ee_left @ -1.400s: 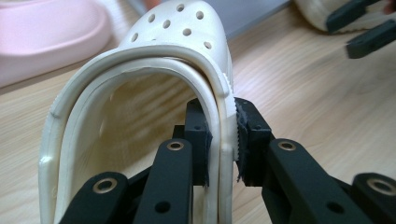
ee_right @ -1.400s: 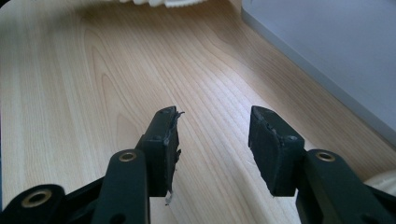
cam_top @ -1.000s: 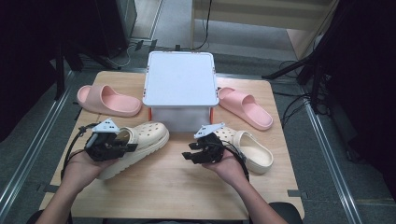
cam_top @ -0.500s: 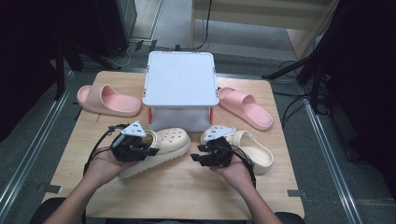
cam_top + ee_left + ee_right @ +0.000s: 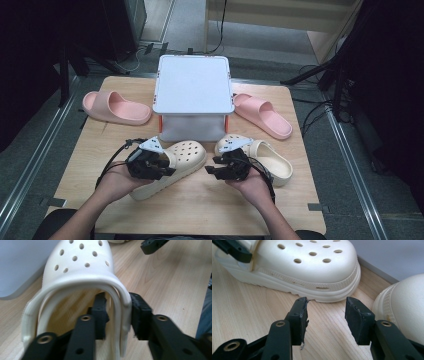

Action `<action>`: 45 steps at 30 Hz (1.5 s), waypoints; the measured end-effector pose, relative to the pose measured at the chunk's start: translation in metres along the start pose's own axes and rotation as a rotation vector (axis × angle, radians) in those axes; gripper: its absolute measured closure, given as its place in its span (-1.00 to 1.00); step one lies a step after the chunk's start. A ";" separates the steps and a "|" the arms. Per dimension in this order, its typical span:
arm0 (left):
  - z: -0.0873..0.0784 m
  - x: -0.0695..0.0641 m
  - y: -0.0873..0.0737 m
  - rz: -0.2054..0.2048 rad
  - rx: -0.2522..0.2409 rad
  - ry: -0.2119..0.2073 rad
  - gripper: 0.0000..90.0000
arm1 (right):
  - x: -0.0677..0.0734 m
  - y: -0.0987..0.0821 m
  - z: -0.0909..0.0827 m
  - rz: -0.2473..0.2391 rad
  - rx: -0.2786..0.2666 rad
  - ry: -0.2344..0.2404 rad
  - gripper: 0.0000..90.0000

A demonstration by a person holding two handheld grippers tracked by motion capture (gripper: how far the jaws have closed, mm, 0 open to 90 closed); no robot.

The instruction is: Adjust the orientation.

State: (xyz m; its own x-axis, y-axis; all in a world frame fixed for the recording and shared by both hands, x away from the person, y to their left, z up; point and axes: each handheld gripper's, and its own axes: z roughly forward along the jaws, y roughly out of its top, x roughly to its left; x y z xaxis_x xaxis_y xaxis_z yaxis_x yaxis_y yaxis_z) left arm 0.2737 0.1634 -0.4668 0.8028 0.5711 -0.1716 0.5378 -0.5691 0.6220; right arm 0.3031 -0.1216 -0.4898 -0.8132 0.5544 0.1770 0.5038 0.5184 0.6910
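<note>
On table, lidded box (image 5: 192,92) closed, contents hidden.

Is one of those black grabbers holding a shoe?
No. The left gripper jaws, just opening, straddle the cream holed rubber clog's side wall unpressed. The right gripper holds nothing.

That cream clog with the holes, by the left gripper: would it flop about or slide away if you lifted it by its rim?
The cream clog looks like thick moulded foam, so probably light and springy rather than floppy. Its thin rim sits between the left gripper's just-opened jaws and might flex. The smooth surface might slip; the flat ridged sole should resist tipping.
</note>
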 end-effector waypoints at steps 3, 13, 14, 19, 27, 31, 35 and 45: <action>-0.001 0.001 -0.001 0.002 0.004 -0.006 0.39 | 0.001 0.000 0.000 -0.003 0.001 -0.001 0.18; -0.026 0.007 -0.002 -0.019 -0.030 -0.032 0.30 | 0.000 0.000 0.000 0.000 -0.003 0.003 0.20; -0.029 0.008 -0.003 -0.022 -0.032 -0.037 0.31 | 0.001 0.000 0.000 0.003 -0.003 0.009 0.26; -0.042 0.022 -0.009 -0.053 -0.063 0.008 0.58 | 0.003 0.002 0.001 0.048 -0.029 0.035 0.47; -0.045 0.058 -0.024 -0.108 -0.060 0.067 0.83 | 0.012 0.007 0.014 0.087 -0.007 0.051 1.00; -0.031 0.077 -0.034 -0.162 -0.020 0.066 0.90 | 0.023 0.009 0.025 0.052 0.009 0.058 1.00; -0.018 0.075 -0.036 -0.114 0.045 0.100 0.82 | 0.028 0.011 0.036 0.033 0.025 0.050 0.99; -0.021 0.071 -0.045 -0.160 0.007 0.087 0.89 | 0.024 0.015 0.047 0.033 0.045 0.055 0.99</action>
State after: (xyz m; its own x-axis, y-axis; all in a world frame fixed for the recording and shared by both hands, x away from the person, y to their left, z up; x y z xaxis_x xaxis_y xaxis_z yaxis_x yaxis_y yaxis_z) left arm 0.3008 0.2414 -0.4913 0.6819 0.7033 -0.2010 0.6587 -0.4710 0.5868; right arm 0.3049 -0.0691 -0.5081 -0.8101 0.5359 0.2378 0.5420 0.5298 0.6524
